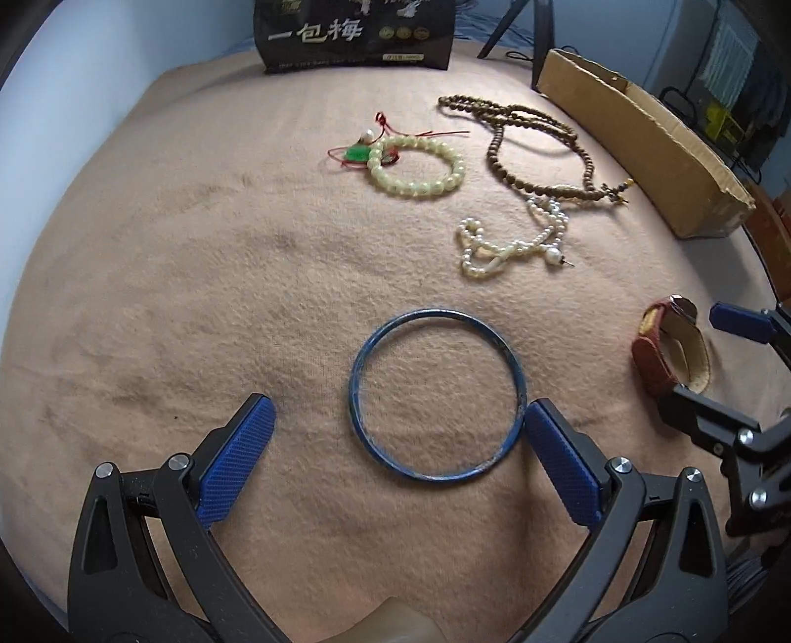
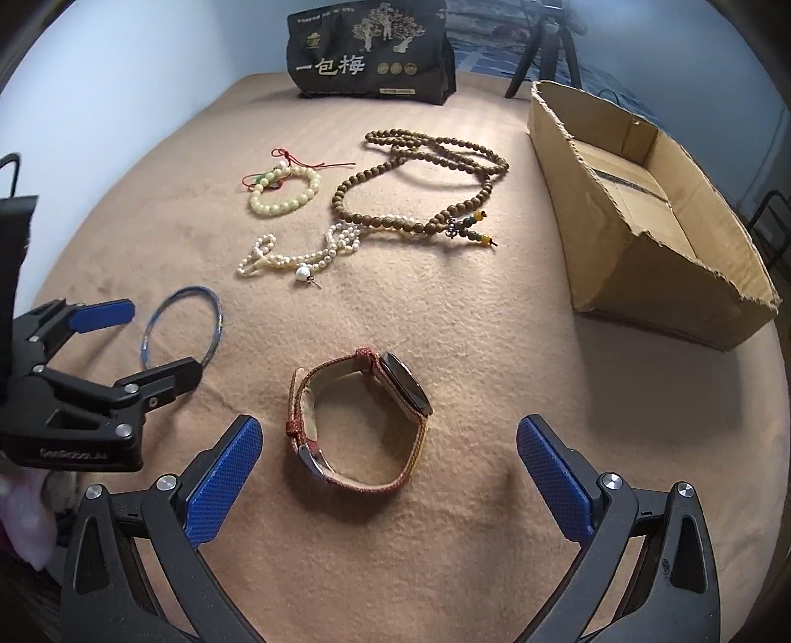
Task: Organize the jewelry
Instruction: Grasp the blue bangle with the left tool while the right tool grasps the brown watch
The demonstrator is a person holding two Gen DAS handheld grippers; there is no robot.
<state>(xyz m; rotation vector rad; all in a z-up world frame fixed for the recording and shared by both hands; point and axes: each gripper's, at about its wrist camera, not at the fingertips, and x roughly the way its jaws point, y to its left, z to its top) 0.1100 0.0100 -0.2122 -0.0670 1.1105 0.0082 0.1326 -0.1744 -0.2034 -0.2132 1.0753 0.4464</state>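
Observation:
A blue bangle (image 1: 436,394) lies flat on the tan cloth, and my open left gripper (image 1: 398,410) stands around its near side, the right pad (image 1: 558,460) touching its rim. A red-strap watch (image 2: 358,420) stands on its side between the pads of my open right gripper (image 2: 388,430). Farther back lie a pale green bead bracelet (image 1: 417,167), a pearl strand (image 1: 514,242) and a brown wooden bead necklace (image 1: 529,143). The watch also shows in the left wrist view (image 1: 670,351), as does the right gripper (image 1: 726,376). The bangle (image 2: 183,329) and the left gripper (image 2: 143,341) show in the right wrist view.
An open cardboard box (image 2: 642,217) stands at the right edge of the cloth. A black snack bag (image 2: 371,54) stands at the back. Tripod legs (image 2: 544,44) rise behind the box. A red cord with a green charm (image 1: 361,148) lies by the green bracelet.

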